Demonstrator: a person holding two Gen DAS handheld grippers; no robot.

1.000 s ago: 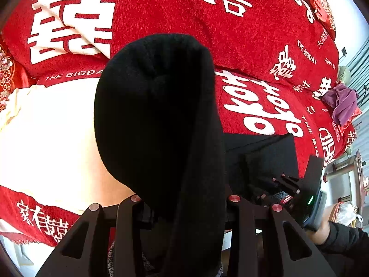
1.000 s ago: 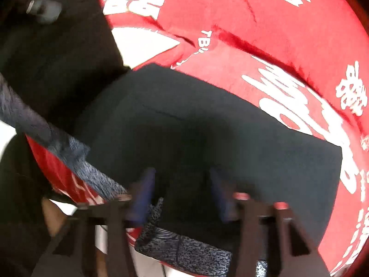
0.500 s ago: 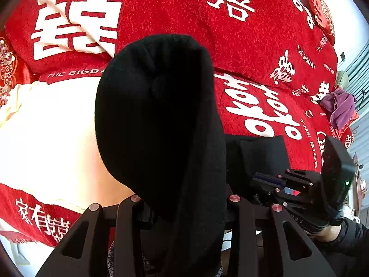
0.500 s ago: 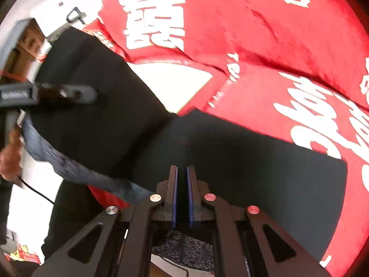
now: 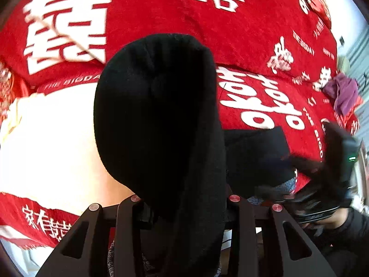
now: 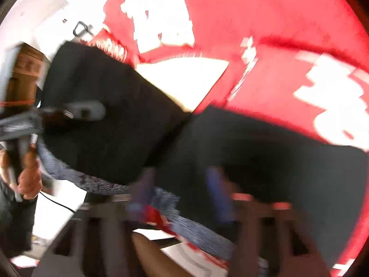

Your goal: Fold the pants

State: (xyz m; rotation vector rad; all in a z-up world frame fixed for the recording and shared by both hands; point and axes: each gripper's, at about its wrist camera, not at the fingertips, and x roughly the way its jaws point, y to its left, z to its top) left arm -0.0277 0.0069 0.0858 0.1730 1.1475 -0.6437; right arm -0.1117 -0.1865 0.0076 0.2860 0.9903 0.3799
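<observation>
Clamping a thick bunch of the black pants (image 5: 161, 120) between the left gripper (image 5: 184, 204) fingers, lifting it clear of the red blanket (image 5: 253, 34). Just opening the right gripper (image 6: 182, 191), jaws blurred and apart, gripping nothing, above the flattened part beyond. Partly folded, seemingly; lifted half still needing laying over.

Left hand-held gripper (image 5: 182, 207) clamps black pants (image 5: 159, 120) — red blanket (image 5: 253, 34) beyond.
</observation>
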